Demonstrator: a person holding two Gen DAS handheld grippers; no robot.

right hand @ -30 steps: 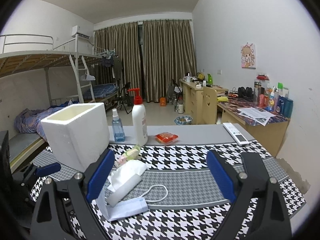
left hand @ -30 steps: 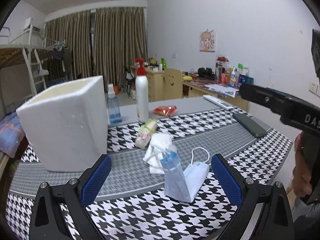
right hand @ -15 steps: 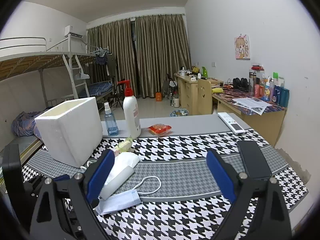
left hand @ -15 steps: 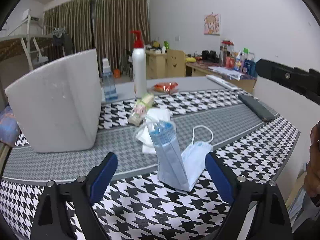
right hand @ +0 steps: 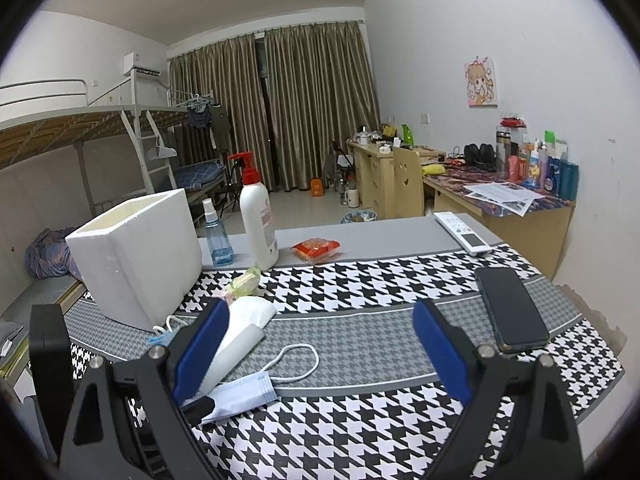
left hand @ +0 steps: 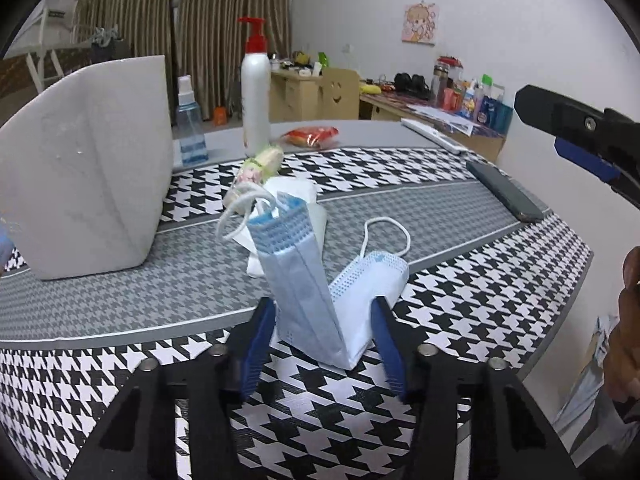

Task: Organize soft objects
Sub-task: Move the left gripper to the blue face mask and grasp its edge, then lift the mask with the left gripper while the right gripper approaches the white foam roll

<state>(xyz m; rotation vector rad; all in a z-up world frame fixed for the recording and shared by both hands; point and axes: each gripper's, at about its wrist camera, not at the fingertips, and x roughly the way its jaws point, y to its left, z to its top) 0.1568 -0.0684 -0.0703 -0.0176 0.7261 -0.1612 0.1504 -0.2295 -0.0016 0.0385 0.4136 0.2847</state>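
The left gripper (left hand: 323,330) has just been closing, its jaws flanking the folded face mask (left hand: 320,292), apparently not yet pressing. The right gripper (right hand: 320,344) stands spread, mask beside its left jaw.

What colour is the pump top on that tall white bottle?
Red; the pump on the white bottle shows best in the left wrist view.

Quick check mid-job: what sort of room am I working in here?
Most likely a dorm-style bedroom: a metal bunk bed with ladder, curtains closed, and a cluttered wooden desk along the wall.
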